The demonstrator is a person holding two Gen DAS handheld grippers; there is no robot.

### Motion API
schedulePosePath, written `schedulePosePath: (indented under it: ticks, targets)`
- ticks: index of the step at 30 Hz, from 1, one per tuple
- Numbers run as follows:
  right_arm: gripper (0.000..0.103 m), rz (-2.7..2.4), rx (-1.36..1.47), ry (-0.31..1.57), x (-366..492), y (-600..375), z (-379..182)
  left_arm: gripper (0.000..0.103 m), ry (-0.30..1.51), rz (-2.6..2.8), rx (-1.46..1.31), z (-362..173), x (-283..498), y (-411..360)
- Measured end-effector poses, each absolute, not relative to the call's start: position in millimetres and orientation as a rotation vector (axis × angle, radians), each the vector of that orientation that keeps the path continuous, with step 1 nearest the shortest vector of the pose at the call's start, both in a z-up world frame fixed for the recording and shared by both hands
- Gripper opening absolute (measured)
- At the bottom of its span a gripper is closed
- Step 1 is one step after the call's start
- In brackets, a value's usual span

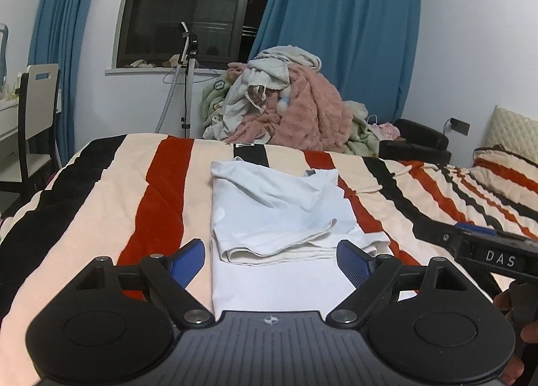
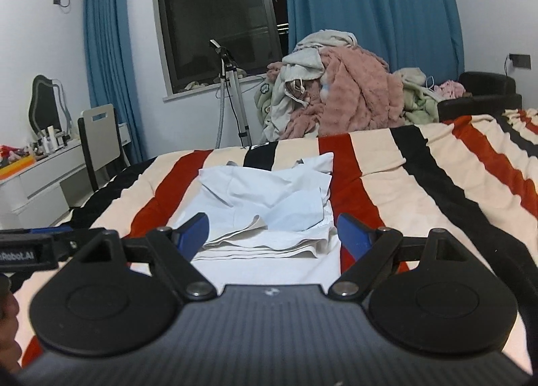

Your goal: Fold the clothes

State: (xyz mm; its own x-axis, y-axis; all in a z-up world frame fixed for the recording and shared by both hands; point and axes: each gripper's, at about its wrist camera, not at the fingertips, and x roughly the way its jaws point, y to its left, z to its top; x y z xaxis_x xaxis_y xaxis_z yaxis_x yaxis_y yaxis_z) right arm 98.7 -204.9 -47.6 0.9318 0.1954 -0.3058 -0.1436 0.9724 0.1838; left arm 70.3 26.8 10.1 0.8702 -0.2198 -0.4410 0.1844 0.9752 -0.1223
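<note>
Fingers first: the left gripper (image 1: 270, 259) has its blue pads (image 1: 188, 261) spread wide, nothing between them, hovering just above the near end of the white shirt (image 1: 279, 204) without touching the cloth as far as I can tell. The right gripper (image 2: 272, 234) is the same, blue pads (image 2: 351, 231) splayed well apart and holding nothing, poised over the shirt's near folded edge. From the left wrist view the right gripper's black body shows at the right edge, just beside the shirt, with a bit of the person's hand (image 1: 504, 302) under it.

The shirt lies on the striped bedspread (image 1: 111, 184), roughly in the middle of the bed, between a red stripe on each side. It is already folded into a long narrow rectangle, sleeves turned in over the body, a few creases and a loose flap across the top layer. Its near hem shows several stacked layers, and a plain white stretch runs from there toward the grippers.

Behind the bed a heap of clothes and blankets (image 1: 289, 103) is piled near the blue curtains (image 1: 343, 32), beside a garment steamer (image 1: 188, 83) under the dark window.
</note>
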Motion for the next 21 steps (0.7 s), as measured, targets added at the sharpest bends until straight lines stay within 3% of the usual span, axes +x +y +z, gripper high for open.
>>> schedulePosePath:
  ticks: [5, 9, 16, 21]
  targets:
    - [0.085, 0.174, 0.152, 0.322, 95, -203, -47, 0.087, 0.505, -0.230, -0.071, 5, 67, 20]
    - [0.085, 0.165, 0.194, 0.350, 101, -208, -51, 0.087, 0.644, -0.212, -0.185, -10, 71, 22]
    - [0.085, 0.133, 0.231, 0.400, 110, -212, -59, 0.087, 0.921, -0.289, -0.591, -62, 75, 42]
    - [0.085, 0.126, 0.209, 0.396, 109, -208, -60, 0.086, 0.926, -0.207, -0.848, -92, 88, 66]
